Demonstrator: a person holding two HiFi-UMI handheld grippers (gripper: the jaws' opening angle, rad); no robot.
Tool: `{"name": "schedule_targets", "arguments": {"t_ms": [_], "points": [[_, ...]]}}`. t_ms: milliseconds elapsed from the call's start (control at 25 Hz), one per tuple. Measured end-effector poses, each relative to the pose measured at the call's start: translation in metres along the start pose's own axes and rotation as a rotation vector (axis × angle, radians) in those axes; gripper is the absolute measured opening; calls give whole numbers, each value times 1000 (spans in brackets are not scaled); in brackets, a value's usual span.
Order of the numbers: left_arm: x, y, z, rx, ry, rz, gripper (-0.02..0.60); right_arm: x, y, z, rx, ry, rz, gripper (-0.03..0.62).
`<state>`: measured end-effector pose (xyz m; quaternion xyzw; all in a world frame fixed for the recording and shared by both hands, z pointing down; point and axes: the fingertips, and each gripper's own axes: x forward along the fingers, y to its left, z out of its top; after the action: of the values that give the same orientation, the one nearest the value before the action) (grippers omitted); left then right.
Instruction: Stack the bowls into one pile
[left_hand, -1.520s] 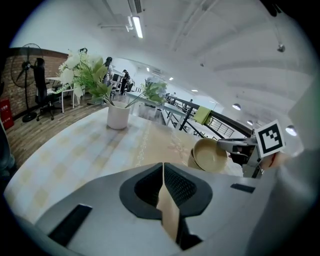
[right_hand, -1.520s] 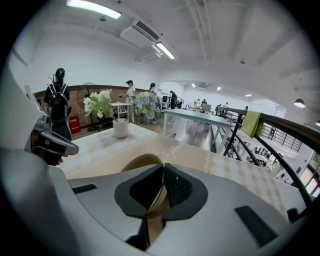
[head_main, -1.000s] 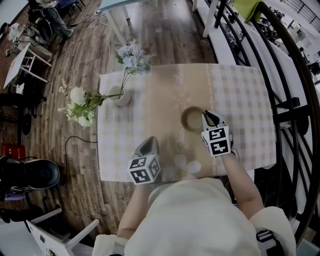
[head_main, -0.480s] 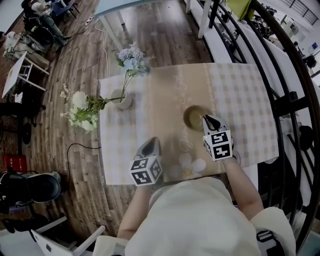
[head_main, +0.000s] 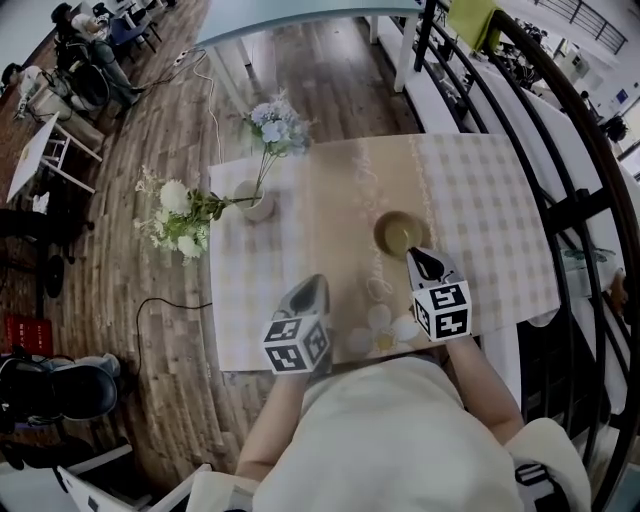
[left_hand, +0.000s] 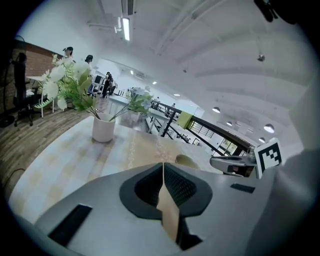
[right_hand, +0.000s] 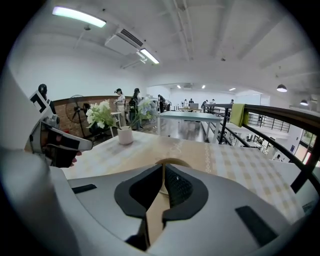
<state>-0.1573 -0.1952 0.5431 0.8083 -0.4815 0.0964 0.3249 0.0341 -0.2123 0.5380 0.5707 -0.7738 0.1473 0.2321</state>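
A tan bowl (head_main: 400, 233) stands on the checked tablecloth (head_main: 480, 200), right of the middle; I cannot tell whether others are nested in it. My right gripper (head_main: 414, 255) hovers just short of it on the near side, jaws shut and empty. In the right gripper view the bowl's rim (right_hand: 175, 161) peeks over the closed jaws of the right gripper (right_hand: 163, 168). My left gripper (head_main: 314, 285) is held over the near part of the table, also shut on nothing. The left gripper view shows the left gripper (left_hand: 163, 165) and, beyond it, the bowl (left_hand: 187, 161).
A white vase (head_main: 258, 203) with flowers stands at the table's far left, its stems leaning out over the edge. A black railing (head_main: 575, 210) runs along the right side. Wooden floor surrounds the table. People and desks show far off.
My right gripper has drawn back from the bowl's rim toward the near edge. The left gripper has lifted a little. The bowl has stayed where it was.
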Motion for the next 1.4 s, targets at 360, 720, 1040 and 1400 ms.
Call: {"name": "schedule_targets", "arguments": {"t_ms": [360,720,1040,1400], "points": [[-21,-36,-11,10,-48,-29,9,-32,16,7,-33,-92,97,9],[-50,-89,-32,7,-76,-21,9,-109,24,9,-71,-160,172,6],[-77,-140,-58,35,-94,-27,9,-168,21,-14,-56,-197,181,5],[-105,-175,-81,49,-109,-23,11,-217,16,-33,-34,-218,177,5]]}}
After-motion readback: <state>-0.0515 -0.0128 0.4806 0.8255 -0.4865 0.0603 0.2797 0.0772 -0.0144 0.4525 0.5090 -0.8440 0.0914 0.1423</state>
